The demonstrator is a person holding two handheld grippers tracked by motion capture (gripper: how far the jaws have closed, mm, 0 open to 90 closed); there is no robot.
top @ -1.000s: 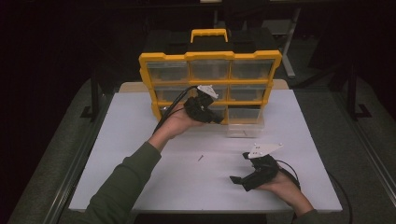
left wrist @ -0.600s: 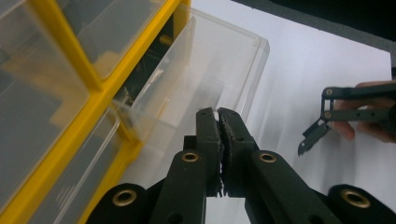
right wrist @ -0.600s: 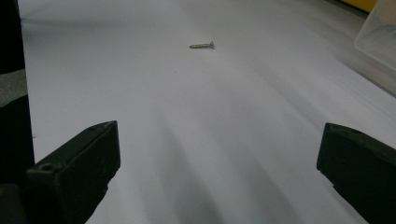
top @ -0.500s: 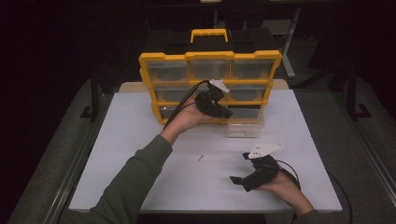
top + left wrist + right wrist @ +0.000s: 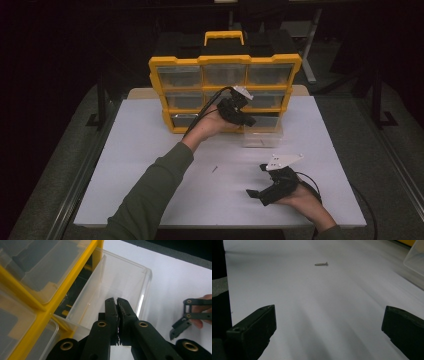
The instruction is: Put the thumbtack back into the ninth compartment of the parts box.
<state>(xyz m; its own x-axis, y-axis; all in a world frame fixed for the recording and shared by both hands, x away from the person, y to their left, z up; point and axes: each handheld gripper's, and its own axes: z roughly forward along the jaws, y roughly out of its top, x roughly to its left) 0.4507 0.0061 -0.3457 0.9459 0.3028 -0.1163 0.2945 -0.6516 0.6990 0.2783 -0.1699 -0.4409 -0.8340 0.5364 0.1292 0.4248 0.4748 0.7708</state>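
A yellow organizer (image 5: 225,60) with clear drawers stands at the back of the white table (image 5: 150,150). Its lower right clear drawer (image 5: 262,136) (image 5: 120,282) is pulled out onto the table. My left gripper (image 5: 249,120) (image 5: 116,300) hovers over that drawer, jaws pressed together with nothing visible between them. A small screw (image 5: 215,169) (image 5: 321,264) lies on the table's middle. My right gripper (image 5: 256,181) (image 5: 329,325) rests low at the front right, wide open, pointing toward the screw with nothing between its jaws; it also appears in the left gripper view (image 5: 186,320).
The organizer has a yellow carry handle (image 5: 223,36) on top. A corner of the clear drawer (image 5: 415,260) edges into the right gripper view. Dark floor and table legs surround the table. A cable (image 5: 200,117) trails from the left gripper.
My left gripper has moved right along the organizer's front to above the pulled-out drawer. The right gripper and the screw have stayed in place.
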